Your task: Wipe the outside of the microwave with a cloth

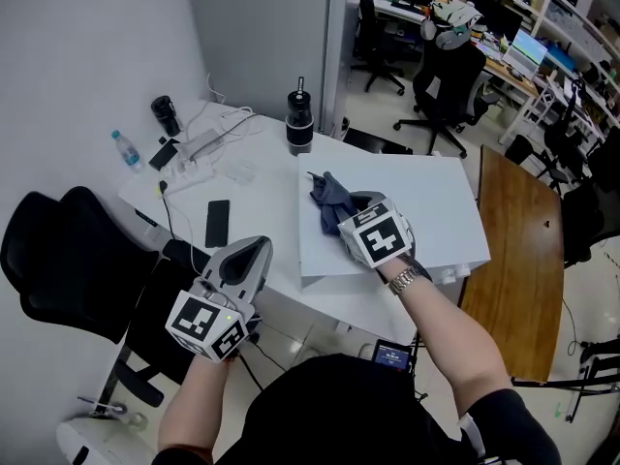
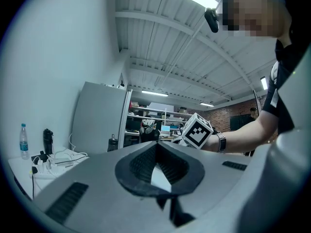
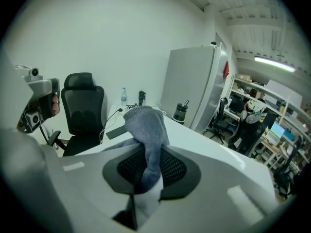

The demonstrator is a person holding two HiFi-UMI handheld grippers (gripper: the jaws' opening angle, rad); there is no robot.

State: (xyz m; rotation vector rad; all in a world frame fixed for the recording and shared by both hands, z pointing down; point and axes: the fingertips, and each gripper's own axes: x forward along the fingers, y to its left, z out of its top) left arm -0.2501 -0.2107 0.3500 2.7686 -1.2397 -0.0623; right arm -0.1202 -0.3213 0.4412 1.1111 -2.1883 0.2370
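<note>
The right claw (image 1: pixel 341 219) is clamped on a blue-grey cloth (image 1: pixel 329 200). In the right gripper view the cloth (image 3: pixel 146 130) runs up between the two jaws and bunches into a rounded fold just past their tips. This claw points down at a slant onto the flat white top of the microwave (image 1: pixel 417 201). The cloth lies on that top directly ahead of the claw, near the microwave's left edge. A wristwatch (image 1: pixel 404 280) sits on the wrist behind the claw.

The left claw (image 1: pixel 254 250) has its jaws together with nothing between them, which the left gripper view shows plainly (image 2: pixel 156 166). It points level and hangs off the near edge of the white worktop (image 1: pixel 262 177). It is well apart from the cloth and to the left of the right claw.

Just ahead of the left claw a black phone (image 1: pixel 217 223) lies flat on the worktop. Farther ahead lie a white power strip with tangled cables (image 1: pixel 199 153), a clear water bottle (image 1: pixel 124 150) and a black cylinder (image 1: pixel 167 114). A black tumbler (image 1: pixel 299 119) stands upright beyond the cloth, past the microwave's far left corner. A black office chair (image 1: pixel 68 260) stands to the left of the left claw. A brown wooden table (image 1: pixel 513 260) lies to the right of the right claw, beyond the microwave.
</note>
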